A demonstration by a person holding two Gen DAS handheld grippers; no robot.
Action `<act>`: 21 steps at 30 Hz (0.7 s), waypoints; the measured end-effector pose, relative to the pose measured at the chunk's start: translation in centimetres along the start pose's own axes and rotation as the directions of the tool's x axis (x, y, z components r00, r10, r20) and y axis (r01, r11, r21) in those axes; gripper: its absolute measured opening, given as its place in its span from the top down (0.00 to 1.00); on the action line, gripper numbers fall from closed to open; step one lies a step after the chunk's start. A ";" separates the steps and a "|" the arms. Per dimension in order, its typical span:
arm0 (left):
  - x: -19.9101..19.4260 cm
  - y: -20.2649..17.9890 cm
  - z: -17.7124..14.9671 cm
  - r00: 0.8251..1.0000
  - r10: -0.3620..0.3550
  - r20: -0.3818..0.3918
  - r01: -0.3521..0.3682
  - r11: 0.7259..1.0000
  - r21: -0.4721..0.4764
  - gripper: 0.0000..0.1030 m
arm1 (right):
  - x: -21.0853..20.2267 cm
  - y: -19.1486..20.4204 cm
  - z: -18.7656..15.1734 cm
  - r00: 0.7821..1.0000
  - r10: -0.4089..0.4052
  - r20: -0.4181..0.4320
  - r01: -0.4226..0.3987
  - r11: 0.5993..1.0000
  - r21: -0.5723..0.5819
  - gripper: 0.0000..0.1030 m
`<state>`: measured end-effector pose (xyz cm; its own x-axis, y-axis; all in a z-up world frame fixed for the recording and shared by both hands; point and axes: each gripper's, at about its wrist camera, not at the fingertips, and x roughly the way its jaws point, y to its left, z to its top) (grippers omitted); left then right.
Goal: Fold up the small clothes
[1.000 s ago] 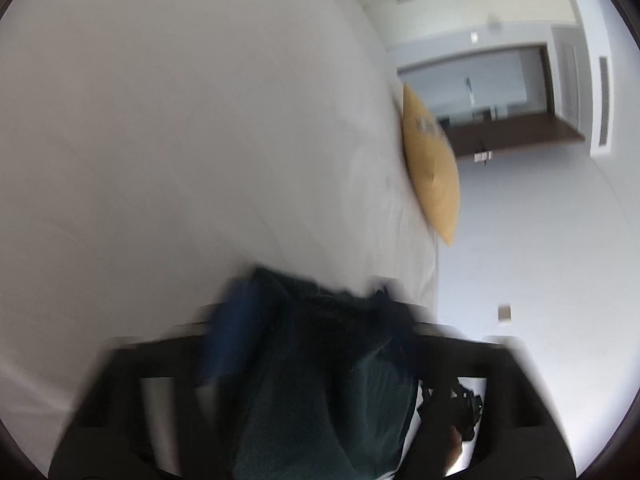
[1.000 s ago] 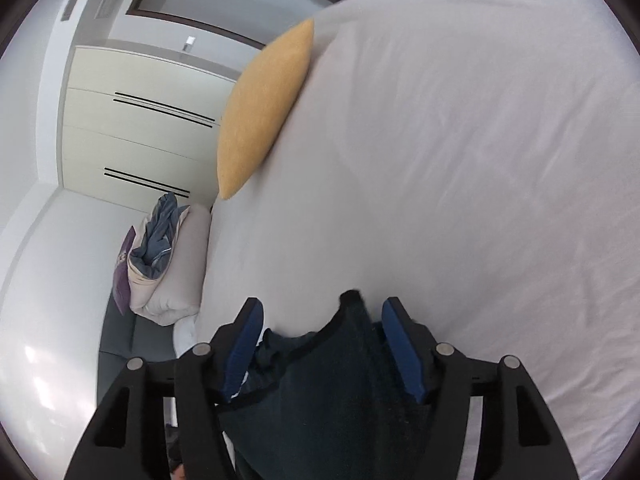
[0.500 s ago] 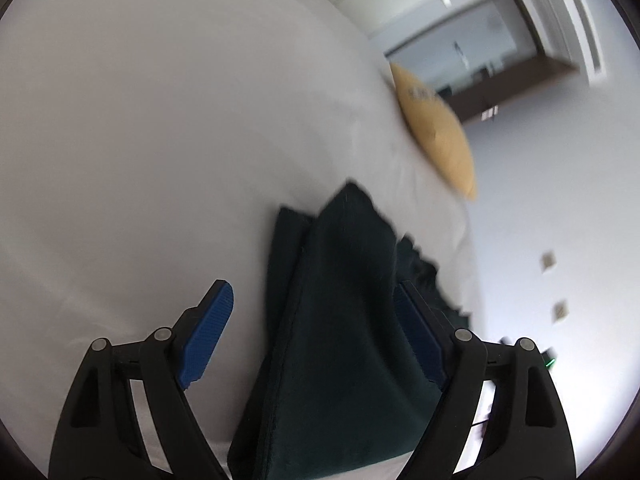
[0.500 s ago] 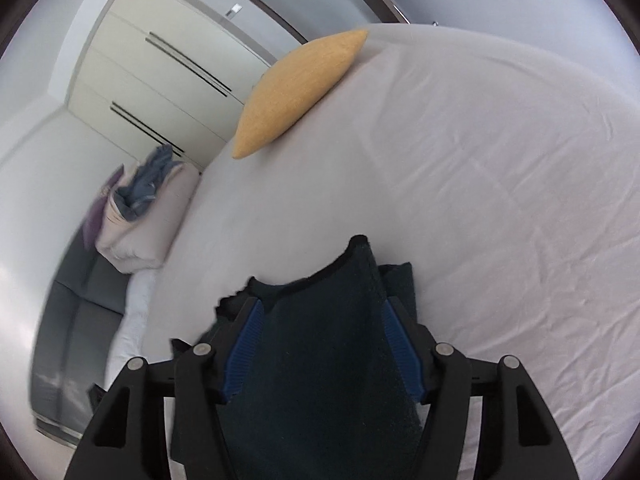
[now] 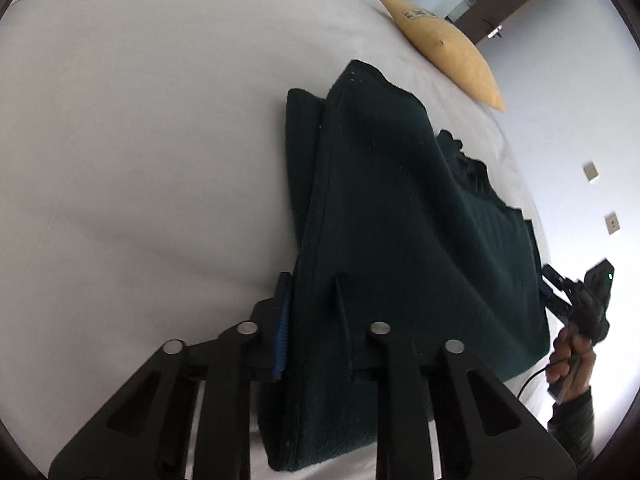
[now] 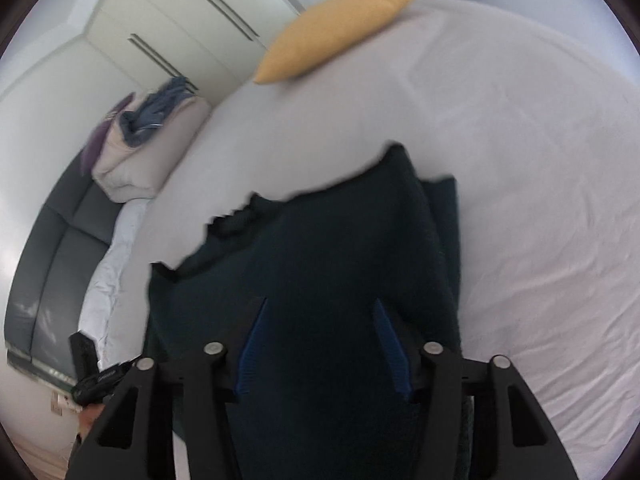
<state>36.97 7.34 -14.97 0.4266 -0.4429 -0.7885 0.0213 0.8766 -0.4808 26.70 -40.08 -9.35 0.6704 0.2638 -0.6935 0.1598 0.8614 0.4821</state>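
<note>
A dark green knitted garment (image 5: 400,200) lies folded on the white bed (image 5: 140,140), one layer over another. My left gripper (image 5: 311,280) is at its near edge. The jaws are closing, and the blue pad presses a fold of the fabric against the other finger. In the right wrist view the same garment (image 6: 340,240) spreads out ahead. My right gripper (image 6: 320,302) straddles its near edge with fabric between the jaws. They are closing too, but the inner faces of both blue pads (image 6: 252,352) still show.
A yellow pillow (image 5: 444,52) (image 6: 332,32) lies at the bed's far edge. A hand (image 5: 572,352) holding the other gripper shows at the right. Left of the bed (image 6: 520,160) are a dark sofa (image 6: 52,260), piled bedding with blue clothes (image 6: 148,132) and wardrobe doors (image 6: 180,28).
The garment came down from hanging in the air to lying flat on the bed. Both grippers rolled and moved along it, and both jaws narrowed, the left most of all.
</note>
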 end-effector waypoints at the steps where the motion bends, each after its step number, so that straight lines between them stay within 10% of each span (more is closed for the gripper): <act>1: 0.0 0.0 -0.2 1.000 0.005 0.005 -0.005 1.000 0.001 0.84 | 0.1 -0.6 0.1 1.000 -0.011 0.015 0.011 1.000 0.012 0.65; 5: -0.4 -0.7 -1.6 0.998 0.052 0.032 -0.053 0.998 0.030 0.86 | -0.1 -3.7 0.9 0.995 -0.083 0.064 0.075 0.991 0.108 1.00; 12: -2.6 0.7 -3.5 0.994 0.083 0.067 -0.080 0.996 -0.041 0.84 | -1.0 -4.6 1.6 0.980 -0.162 0.118 0.141 0.975 0.172 1.00; 15: -4.2 1.1 -3.8 0.994 0.104 0.043 -0.101 0.994 -0.049 0.83 | -2.1 -2.4 1.6 0.976 -0.138 0.168 0.116 0.984 0.138 0.84; 21: -8.2 -4.2 -1.3 0.933 0.270 0.237 -0.296 0.951 0.083 0.83 | -0.1 5.1 2.1 0.989 0.089 0.117 -0.082 0.995 -0.064 0.78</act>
<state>32.16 7.08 -6.99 0.6182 -0.1320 -0.7748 -0.0312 0.9809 -0.1919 29.01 -36.64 -5.71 0.7624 0.2867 -0.5801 0.0576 0.8629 0.5021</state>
